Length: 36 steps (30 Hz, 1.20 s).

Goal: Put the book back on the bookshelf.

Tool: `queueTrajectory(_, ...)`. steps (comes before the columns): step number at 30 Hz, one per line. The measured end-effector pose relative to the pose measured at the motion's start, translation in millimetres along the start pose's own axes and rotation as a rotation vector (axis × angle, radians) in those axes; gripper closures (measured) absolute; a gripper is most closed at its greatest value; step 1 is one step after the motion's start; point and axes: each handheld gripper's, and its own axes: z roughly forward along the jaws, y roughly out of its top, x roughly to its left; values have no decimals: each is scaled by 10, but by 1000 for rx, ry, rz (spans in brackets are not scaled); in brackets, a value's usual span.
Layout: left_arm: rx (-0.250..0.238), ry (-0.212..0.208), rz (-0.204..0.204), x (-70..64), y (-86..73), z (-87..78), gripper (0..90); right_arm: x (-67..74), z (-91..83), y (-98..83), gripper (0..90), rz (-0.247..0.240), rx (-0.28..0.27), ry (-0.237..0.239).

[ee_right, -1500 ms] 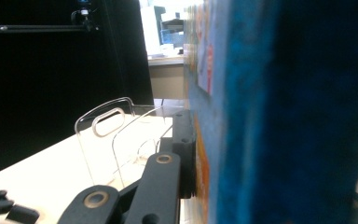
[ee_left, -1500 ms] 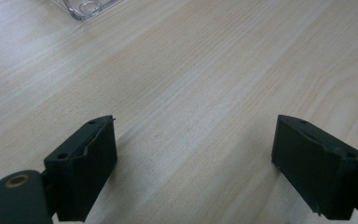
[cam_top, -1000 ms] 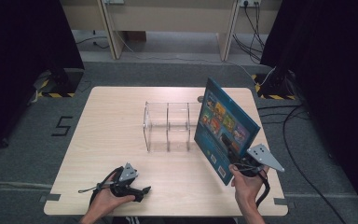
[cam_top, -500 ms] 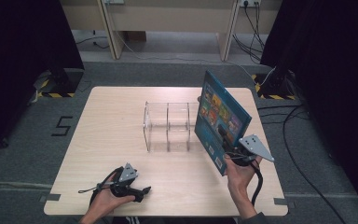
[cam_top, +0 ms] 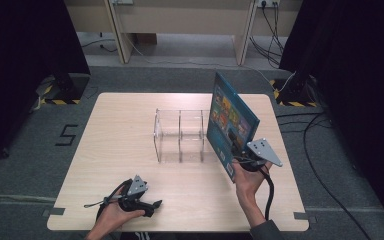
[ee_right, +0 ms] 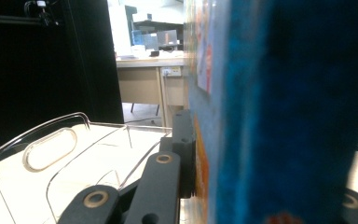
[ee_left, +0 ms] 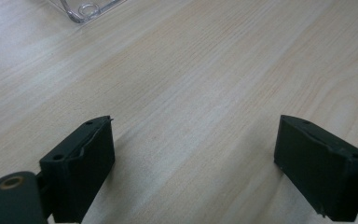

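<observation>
Gripping a blue book (cam_top: 230, 122) by its lower edge, the right claw (cam_top: 243, 161) was clamped on it and held it upright just beside the clear rack (cam_top: 179, 135), at the rack's 3 o'clock, probably so it could slide into a slot edge first. The left claw (cam_top: 152, 205) rested wide open and empty on the table (cam_top: 120, 130) at 7 o'clock, apparently idle.

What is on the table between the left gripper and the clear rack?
Nothing: in the high view, only bare wooden table separates the left gripper from the clear rack.
</observation>
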Motion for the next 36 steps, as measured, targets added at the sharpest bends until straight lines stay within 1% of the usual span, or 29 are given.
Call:
queueTrajectory(3, 0, 0, 1, -1, 0, 1, 107, 35, 67, -26, 832, -4, 0, -6)
queueTrajectory(6, 3, -2, 3, -2, 0, -2, 107, 48, 94, -35, 831, -5, 2, -13)
queueTrajectory(7, 2, -3, 4, -4, 0, -2, 107, 56, 118, -45, 831, -15, 2, -19)
queueTrajectory(13, 0, -6, 4, -9, 0, 1, 106, 52, 169, -60, 831, -34, -8, -37)
queueTrajectory(18, 1, -7, 6, -11, 0, 1, 103, 55, 201, -72, 831, -26, -8, -49)
queueTrajectory(21, 1, -7, 8, -13, 0, 1, 103, 57, 246, -101, 831, -41, -13, -53)
queueTrajectory(28, 1, -11, 11, -20, 1, 3, 102, 78, 281, -121, 830, -47, -21, -62)
queueTrajectory(31, 2, -12, 14, -21, 1, 2, 102, 104, 288, -135, 830, -38, -32, -70)
queueTrajectory(33, 2, -13, 15, -22, 1, 2, 102, 110, 295, -131, 830, -39, -33, -62)
queueTrajectory(35, 2, -14, 16, -23, 1, 1, 102, 121, 296, -145, 829, -37, -35, -68)
queueTrajectory(36, 2, -14, 16, -23, 1, 1, 102, 121, 298, -154, 829, -43, -35, -70)
